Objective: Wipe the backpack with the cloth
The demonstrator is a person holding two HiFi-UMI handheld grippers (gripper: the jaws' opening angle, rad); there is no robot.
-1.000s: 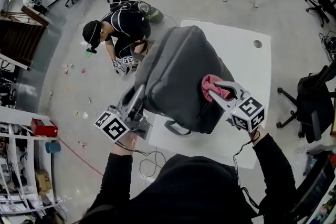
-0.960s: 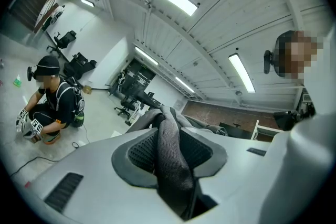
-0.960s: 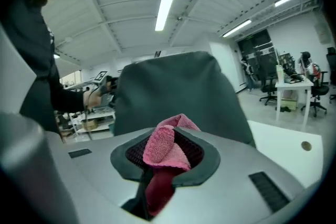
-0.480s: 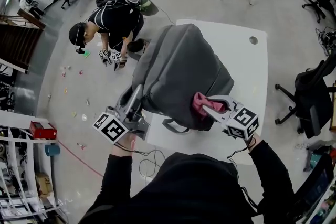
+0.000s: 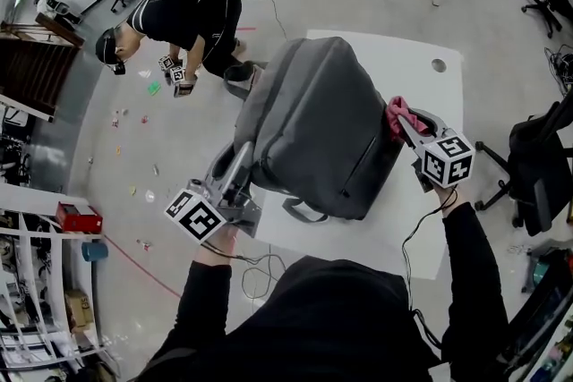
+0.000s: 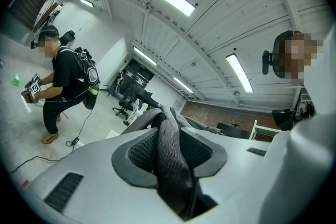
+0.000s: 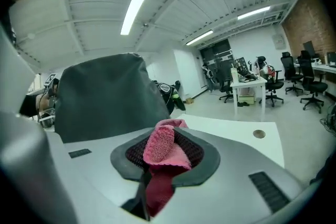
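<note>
Head view, read from 9 o'clock to 3 o'clock: a second person (image 5: 183,9) in dark clothing bent over the floor at 11 o'clock of the frame, well apart from the table (image 5: 398,58).

1. Left gripper (image 5: 238,161). It sat at 8 o'clock of the backpack (image 5: 318,125), with its tips at the bag's lower left corner. In the left gripper view I read both jaws as closed on a grey mesh strap (image 6: 170,157) of the backpack. The strap was pinched between the pads and ran on beyond the tips.

2. Backpack. The grey bag stood on the white table, over its left part, with its broad face turned up toward the camera. A round grommet hole (image 5: 438,65) lay in the tabletop at 1 o'clock of the bag.

3. Right gripper (image 5: 407,123). It was positioned at 3 o'clock of the backpack, with its jaws clamped on the pink cloth (image 5: 397,114). The cloth bunched past the tips, just beside the bag's right flank. In the right gripper view I saw the wad gripped between the pads, with a darker fold hanging below them and the backpack rising at 10 o'clock ahead of the jaws. I could not determine whether the cloth touched the fabric.

4. A dark office chair (image 5: 537,165) stood at 3 o'clock of the frame, clear of the table.
</note>
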